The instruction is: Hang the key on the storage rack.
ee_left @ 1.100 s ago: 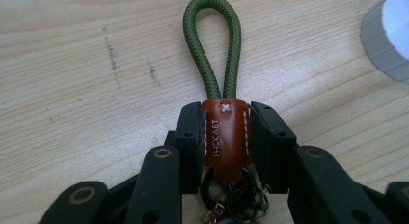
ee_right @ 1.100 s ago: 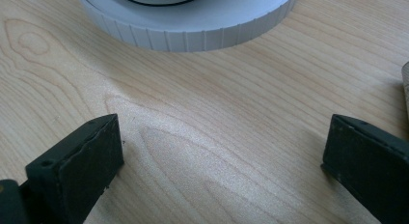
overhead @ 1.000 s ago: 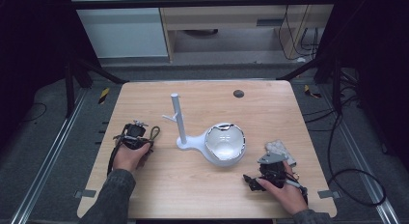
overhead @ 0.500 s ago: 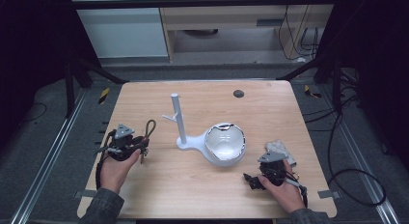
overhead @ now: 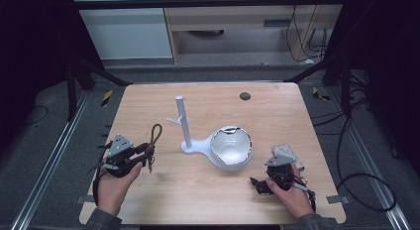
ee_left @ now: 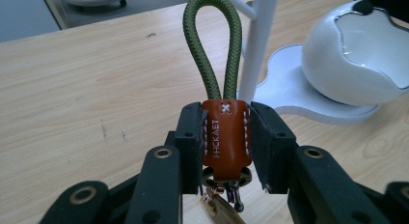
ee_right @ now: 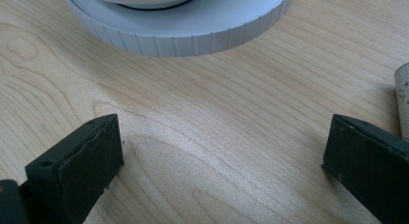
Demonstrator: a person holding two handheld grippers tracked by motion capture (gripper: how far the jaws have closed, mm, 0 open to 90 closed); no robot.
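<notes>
Left gripper (overhead: 143, 153) clamps a keychain's leather tab (ee_left: 226, 137) between its jaws; right gripper (ee_right: 222, 161) rests low — apparently on the table — jaws wide apart.

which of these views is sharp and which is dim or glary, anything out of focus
High view: dim and soft, dark surroundings, with glare on the rim of the white bowl. Left gripper view: bright, sharp on the orange leather tab and green cord loop; the stand's white post behind is slightly soft. Right gripper view: evenly lit, wood grain of the table crisp, a soft sheen between the jaws.
</notes>
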